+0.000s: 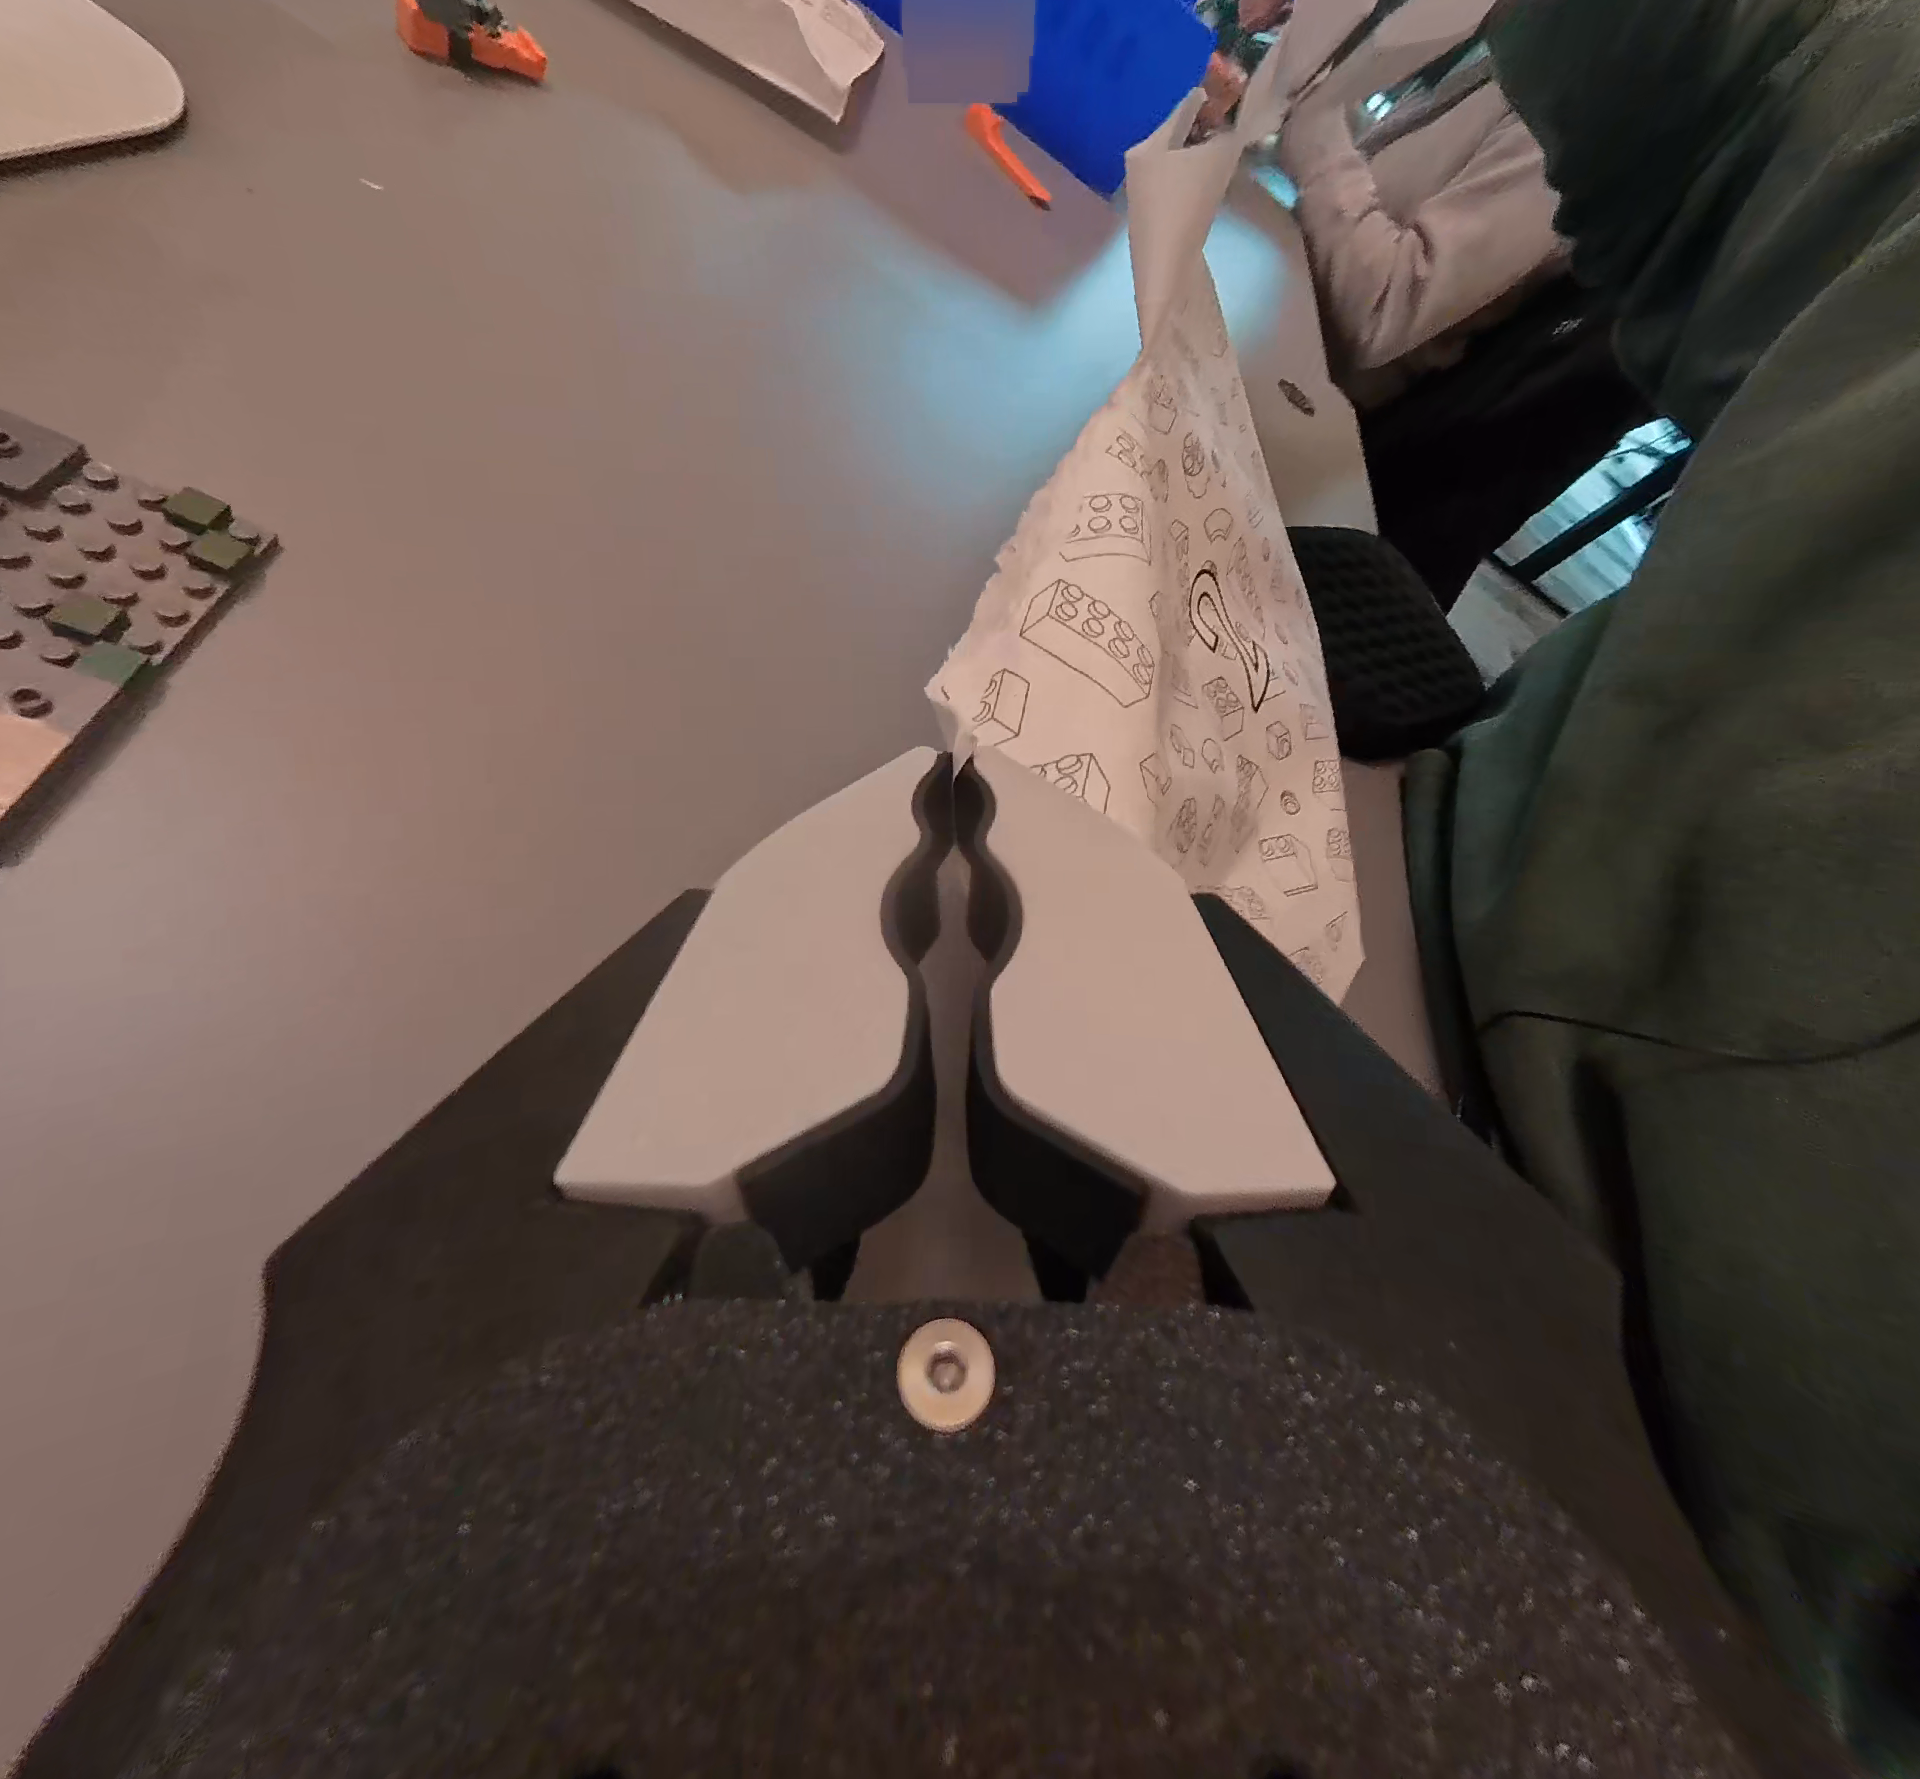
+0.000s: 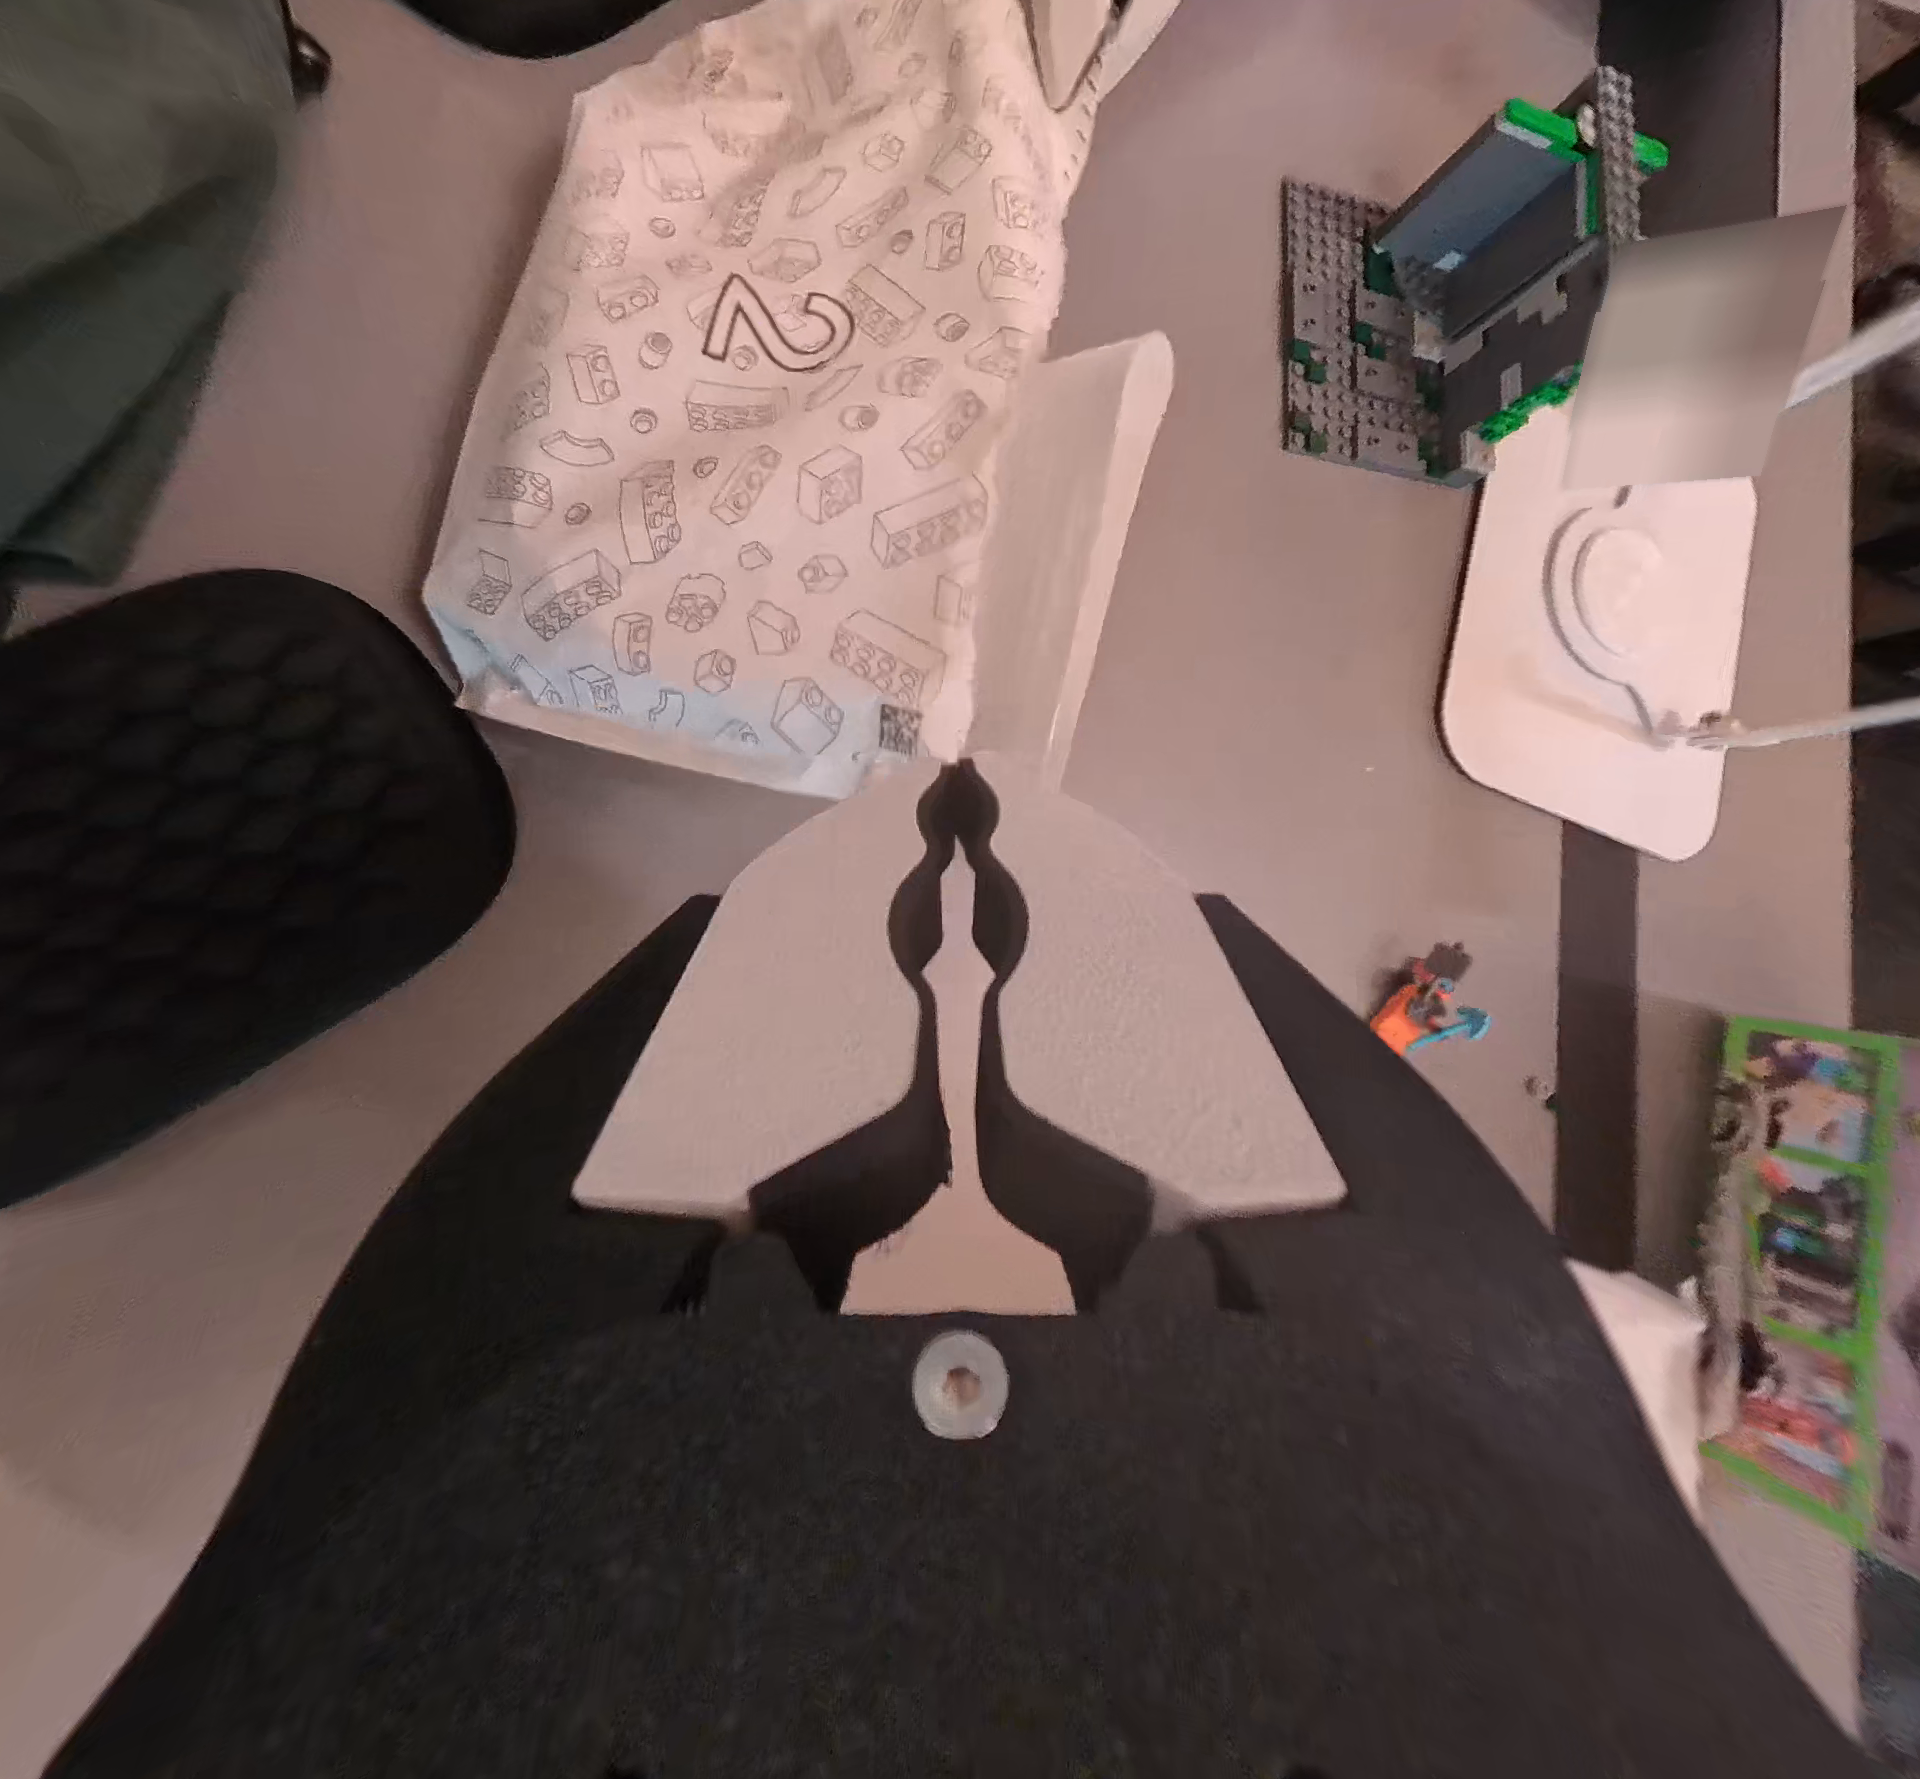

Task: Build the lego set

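Paper parts bag (image 2: 748, 399), white w/ printed brick outlines, is held between both grippers above the grey table (image 1: 623, 482). Left gripper (image 1: 954, 773): jaws pressed together, a corner of the bag pinched at the tips. Right gripper (image 2: 961, 779): jaws closed at the tips on the bag's edge, next to a plain white flap that is peeled up there.

Key relation: in the right wrist view the bag extends straight ahead of the right gripper, long axis running away from the tips. In the left wrist view it rises ahead and to the right of the left gripper, drawn taut toward a far top end. Both grippers are at the bag; neither is nearer.

Judged step: tearing the bag open; opposing pulls across the pinched edge are called for.

Partly built model (image 2: 1475, 295) on its studded baseplate stands well apart, right of the bag. Small orange-and-teal sub-build (image 1: 457, 15) lies farther off.
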`<state>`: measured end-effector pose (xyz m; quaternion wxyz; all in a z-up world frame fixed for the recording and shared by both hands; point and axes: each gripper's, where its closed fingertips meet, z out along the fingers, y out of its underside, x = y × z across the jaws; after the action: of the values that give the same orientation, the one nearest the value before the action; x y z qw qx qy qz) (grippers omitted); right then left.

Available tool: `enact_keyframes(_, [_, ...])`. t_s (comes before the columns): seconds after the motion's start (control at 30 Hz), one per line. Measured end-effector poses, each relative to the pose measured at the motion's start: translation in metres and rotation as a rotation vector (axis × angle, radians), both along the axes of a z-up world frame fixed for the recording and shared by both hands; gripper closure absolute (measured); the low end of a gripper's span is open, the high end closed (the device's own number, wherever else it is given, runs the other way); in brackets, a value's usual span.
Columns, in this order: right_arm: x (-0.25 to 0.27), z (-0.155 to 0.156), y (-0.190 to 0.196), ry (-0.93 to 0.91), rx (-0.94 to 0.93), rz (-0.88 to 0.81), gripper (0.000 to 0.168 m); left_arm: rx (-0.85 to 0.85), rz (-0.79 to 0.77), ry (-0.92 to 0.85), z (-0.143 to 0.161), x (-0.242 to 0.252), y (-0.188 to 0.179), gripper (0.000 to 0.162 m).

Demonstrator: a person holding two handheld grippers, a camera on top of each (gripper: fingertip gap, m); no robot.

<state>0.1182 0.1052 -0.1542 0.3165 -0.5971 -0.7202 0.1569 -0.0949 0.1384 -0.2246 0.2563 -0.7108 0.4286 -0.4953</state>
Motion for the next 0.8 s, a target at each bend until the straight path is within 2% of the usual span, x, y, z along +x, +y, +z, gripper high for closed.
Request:
enact_keyframes(0.03, [0.005, 0.001, 0.002, 0.019, -0.021, -0.017, 0.168, 0.001, 0.001, -0.002, 0.000, -0.001, 0.000, 0.162])
enact_keyframes(0.3, [0.036, 0.019, 0.012, 0.189, -0.178, -0.132, 0.168, -0.004, 0.000, -0.011, -0.002, -0.005, -0.003, 0.162])
enact_keyframes(0.43, [0.067, 0.014, 0.018, 0.194, -0.191, -0.211, 0.168, -0.017, 0.045, -0.004, -0.011, -0.019, -0.002, 0.162])
enact_keyframes(0.57, [0.075, 0.012, 0.013, 0.202, -0.201, -0.225, 0.168, -0.005, 0.034, -0.003, -0.009, -0.016, -0.008, 0.162])
enact_keyframes(0.8, [0.114, 0.030, 0.017, 0.301, -0.218, -0.326, 0.168, -0.008, 0.059, 0.025, -0.012, -0.029, -0.008, 0.162])
